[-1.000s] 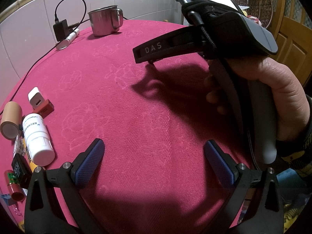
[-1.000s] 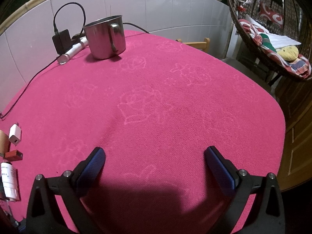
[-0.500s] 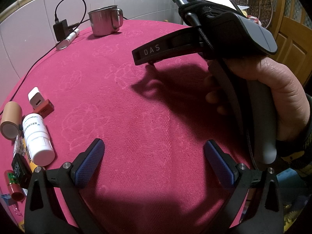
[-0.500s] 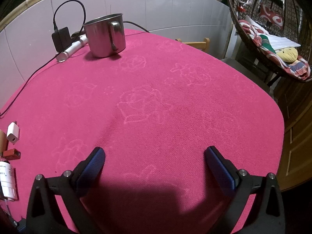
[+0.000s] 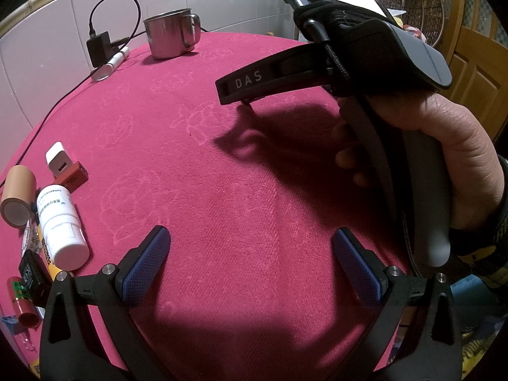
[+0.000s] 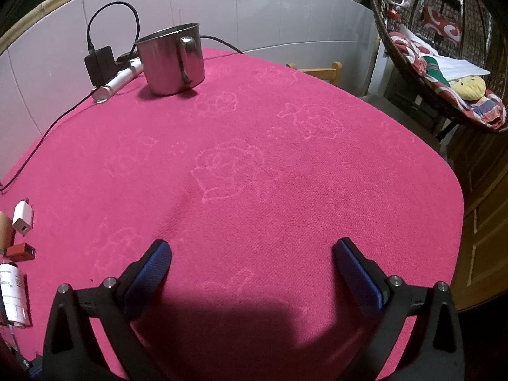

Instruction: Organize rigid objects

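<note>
Both the left gripper (image 5: 250, 263) and the right gripper (image 6: 252, 273) have wide, empty jaws, while the white bottle (image 5: 60, 222) lies at 9 o'clock in a tight clutter, so a grasp there may knock its neighbours.

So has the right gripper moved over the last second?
Yes, slightly. In the right wrist view the steel mug sits a little lower and further right than a second ago, so the open right gripper has tilted up and swung left.
</note>
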### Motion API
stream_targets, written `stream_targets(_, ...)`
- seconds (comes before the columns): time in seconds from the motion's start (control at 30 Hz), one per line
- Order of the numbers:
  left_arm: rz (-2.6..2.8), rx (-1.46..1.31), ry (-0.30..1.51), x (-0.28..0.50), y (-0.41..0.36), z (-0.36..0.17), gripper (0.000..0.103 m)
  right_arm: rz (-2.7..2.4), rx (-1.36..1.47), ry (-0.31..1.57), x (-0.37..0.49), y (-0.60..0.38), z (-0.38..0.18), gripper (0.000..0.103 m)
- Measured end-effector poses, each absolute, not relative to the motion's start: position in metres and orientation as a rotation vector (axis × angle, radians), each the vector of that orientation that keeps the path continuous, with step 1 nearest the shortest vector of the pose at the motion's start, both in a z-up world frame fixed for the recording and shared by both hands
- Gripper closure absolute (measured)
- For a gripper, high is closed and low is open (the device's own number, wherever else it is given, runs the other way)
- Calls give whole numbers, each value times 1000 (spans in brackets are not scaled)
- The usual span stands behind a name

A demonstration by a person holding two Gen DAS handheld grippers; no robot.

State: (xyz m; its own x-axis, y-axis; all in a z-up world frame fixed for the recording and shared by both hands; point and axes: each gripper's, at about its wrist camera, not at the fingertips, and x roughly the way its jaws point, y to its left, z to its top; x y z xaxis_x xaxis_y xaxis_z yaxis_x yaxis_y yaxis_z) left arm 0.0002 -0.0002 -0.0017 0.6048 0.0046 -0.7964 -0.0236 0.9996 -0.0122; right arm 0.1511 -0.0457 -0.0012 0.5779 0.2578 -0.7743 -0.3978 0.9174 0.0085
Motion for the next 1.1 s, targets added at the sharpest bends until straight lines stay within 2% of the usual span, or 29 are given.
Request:
stream_targets(0.1,46,-30,877,-10,-2,12,0,398,-146,871,150,-50,0,0)
stream_targets(0.33,251,-117,474,-101,38,125,0,622,164,833,149,-94,23,0)
stream_targets(0.5,538,-238,278,-203,92,180,0,801,346,539,117,-128,98,0)
stream_targets(0.67,700,-290,124,-308,126,196,0,1015,349,365,71,-132,153,0)
stream_targets(0.83,719,-299,182,-354,134,181,0,1192,377,340,36,-114,163,0)
stream_targets(1.0,734,-71,489,-324,106,119,0,1264,40,369,-11,-53,144,0)
stream_targets(1.1,646,-27,640,-301,91,74,0,1294,-132,398,-33,-30,118,0)
